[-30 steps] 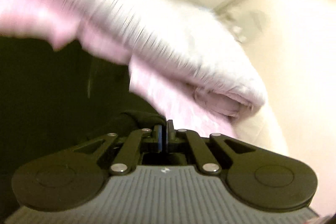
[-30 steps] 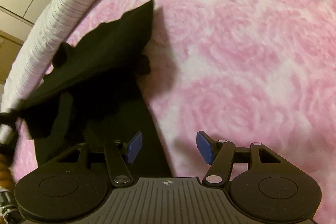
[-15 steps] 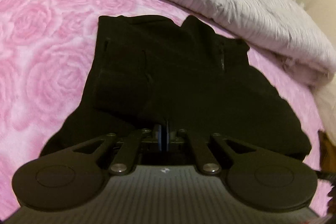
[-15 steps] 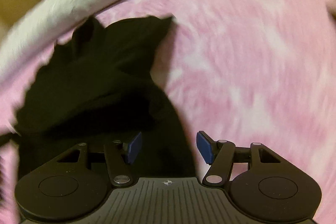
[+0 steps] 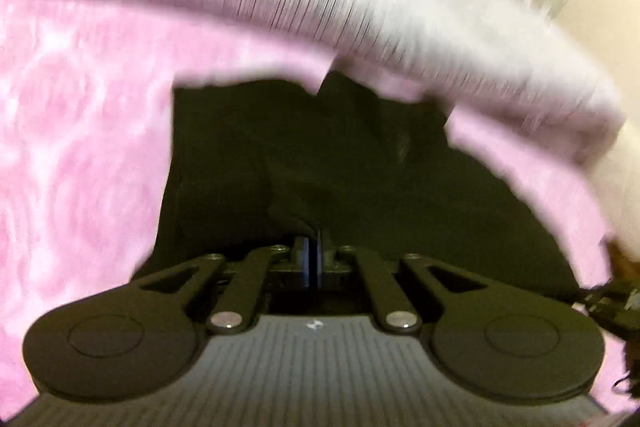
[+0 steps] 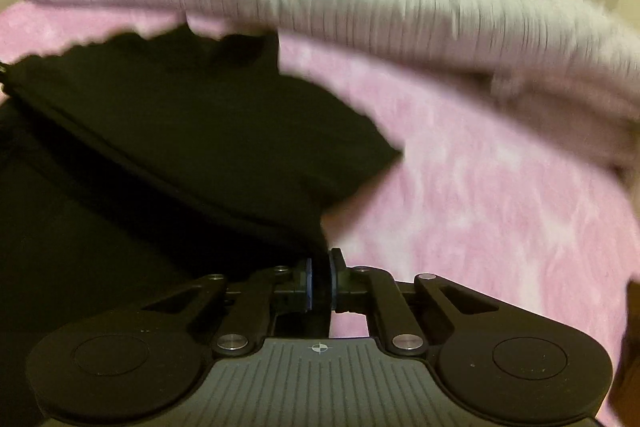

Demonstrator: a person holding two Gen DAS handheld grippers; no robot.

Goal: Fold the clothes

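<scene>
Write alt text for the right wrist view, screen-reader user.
The right claw is pinched shut on the edge of a black garment, which stretches away to the left over a pink rose-patterned blanket. A rolled pale quilt arcs behind it; the frame is motion-blurred.

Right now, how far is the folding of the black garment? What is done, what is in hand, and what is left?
Done: the black garment lies on the pink blanket, beside the white bedding. In hand: the left tongs are shut on its near edge, and the right tongs are shut on another edge, which is raised. Left: no finished fold shows; the cloth looks bunched, though the pictures are blurred.
</scene>
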